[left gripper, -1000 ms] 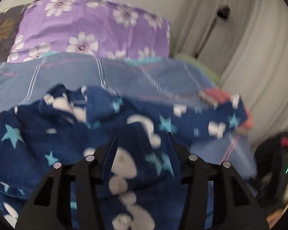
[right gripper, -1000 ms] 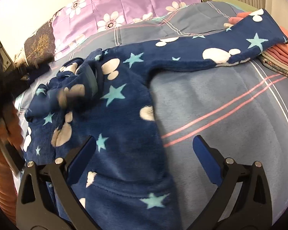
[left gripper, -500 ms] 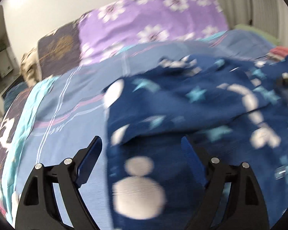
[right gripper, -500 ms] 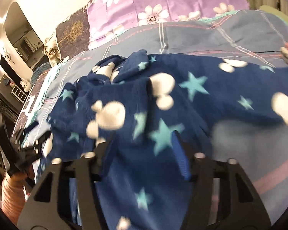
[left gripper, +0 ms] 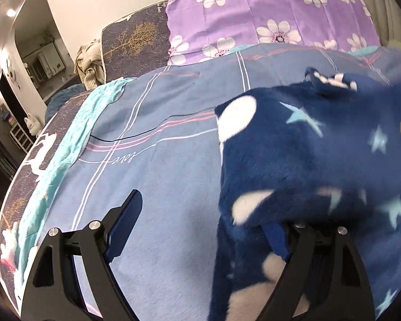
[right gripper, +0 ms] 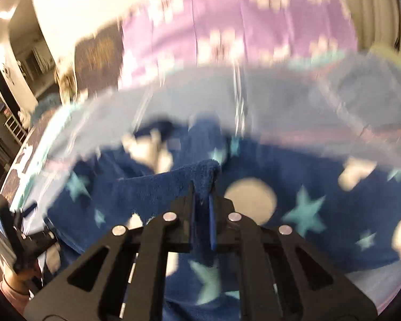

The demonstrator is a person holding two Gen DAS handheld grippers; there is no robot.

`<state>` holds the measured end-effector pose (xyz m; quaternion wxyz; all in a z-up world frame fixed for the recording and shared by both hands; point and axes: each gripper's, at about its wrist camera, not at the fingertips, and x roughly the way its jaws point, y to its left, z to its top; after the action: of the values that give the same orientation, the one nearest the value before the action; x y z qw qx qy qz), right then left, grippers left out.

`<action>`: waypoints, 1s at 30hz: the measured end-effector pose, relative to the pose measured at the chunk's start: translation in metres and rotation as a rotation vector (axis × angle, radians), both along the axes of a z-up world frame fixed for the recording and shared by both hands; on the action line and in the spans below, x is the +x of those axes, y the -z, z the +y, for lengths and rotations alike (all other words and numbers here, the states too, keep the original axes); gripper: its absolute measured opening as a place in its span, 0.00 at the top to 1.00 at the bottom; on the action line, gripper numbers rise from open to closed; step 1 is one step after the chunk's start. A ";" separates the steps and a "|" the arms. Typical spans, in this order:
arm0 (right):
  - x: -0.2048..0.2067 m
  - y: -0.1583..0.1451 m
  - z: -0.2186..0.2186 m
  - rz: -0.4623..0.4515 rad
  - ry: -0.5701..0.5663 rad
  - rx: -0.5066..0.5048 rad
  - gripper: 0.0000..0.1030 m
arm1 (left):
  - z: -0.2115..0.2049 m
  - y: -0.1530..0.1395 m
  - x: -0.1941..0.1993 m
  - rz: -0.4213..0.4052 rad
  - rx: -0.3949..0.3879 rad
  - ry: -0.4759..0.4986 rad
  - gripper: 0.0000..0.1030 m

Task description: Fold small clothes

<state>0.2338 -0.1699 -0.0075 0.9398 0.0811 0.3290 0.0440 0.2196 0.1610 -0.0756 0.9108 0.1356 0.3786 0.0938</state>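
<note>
A navy fleece garment, plush and scattered with pale stars and cream blobs, lies rumpled on a blue striped bedspread. The right gripper pinches a fuzzy fold tight; the left gripper gapes wide, gripping nothing, cloth draped over one finger.

My right gripper points down at a slant, its jaws having just closed, now pinched tight on a fold of the navy star garment. My left gripper also tilts downward; its jaws have just been opening and stand wide apart, the right finger hidden under the garment's edge, gripping nothing.
</note>
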 end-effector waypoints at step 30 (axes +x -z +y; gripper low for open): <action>-0.027 0.081 -0.046 0.274 -0.079 0.213 0.76 | -0.083 0.026 0.018 0.129 -0.290 0.243 0.55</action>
<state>0.2070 -0.2160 -0.0884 0.8698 0.1726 0.4503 0.1043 0.2380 0.0783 -0.1020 0.8993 0.0534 0.4264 -0.0810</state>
